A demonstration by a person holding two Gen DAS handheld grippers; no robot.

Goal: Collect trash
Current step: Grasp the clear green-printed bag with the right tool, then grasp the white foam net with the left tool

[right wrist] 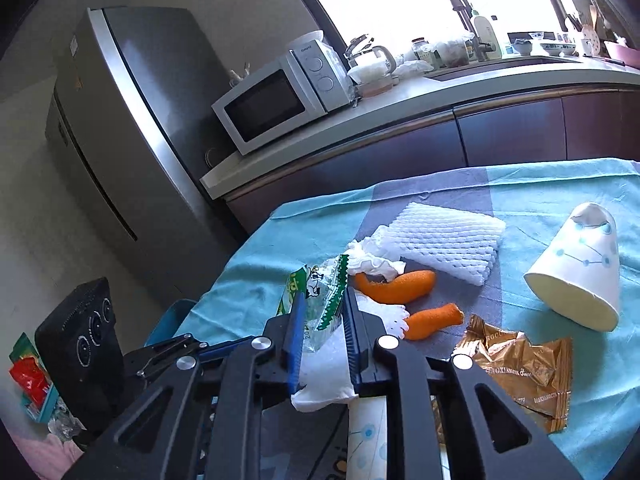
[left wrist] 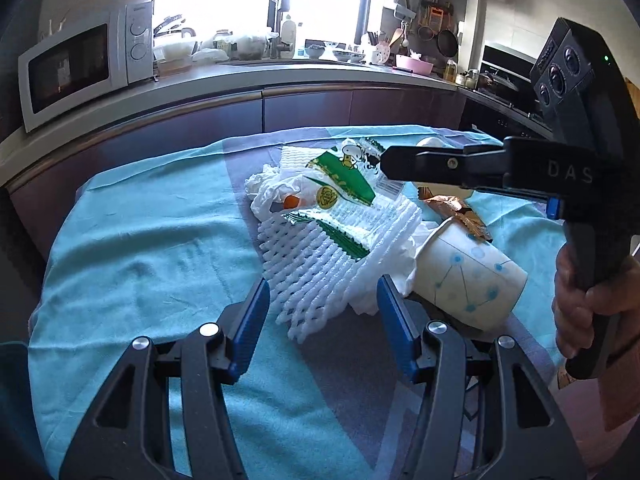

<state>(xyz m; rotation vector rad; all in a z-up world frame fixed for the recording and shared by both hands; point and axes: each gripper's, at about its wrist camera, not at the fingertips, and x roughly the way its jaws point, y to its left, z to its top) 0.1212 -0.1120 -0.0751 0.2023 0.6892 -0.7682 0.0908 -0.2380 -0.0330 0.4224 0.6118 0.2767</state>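
Trash lies on a teal cloth (left wrist: 140, 248). My left gripper (left wrist: 324, 300) is open, its blue pads on either side of a white foam fruit net (left wrist: 320, 260), not touching it. My right gripper (right wrist: 322, 316) is shut on a green and clear snack wrapper (right wrist: 320, 292) and holds it above the pile; in the left wrist view it reaches in from the right (left wrist: 386, 164) with the wrapper (left wrist: 340, 184) hanging from it. Nearby lie a paper cup on its side (left wrist: 468, 276), a gold wrapper (right wrist: 516, 376), orange peels (right wrist: 400, 286), crumpled tissue (right wrist: 372, 260) and a second foam net (right wrist: 448, 244).
A second paper cup (right wrist: 580, 276) lies on the cloth at the right. A kitchen counter (left wrist: 280, 76) with a microwave (left wrist: 80, 64) runs behind the table. A fridge (right wrist: 132, 140) stands at the left. A bin with trash (right wrist: 32, 380) sits on the floor.
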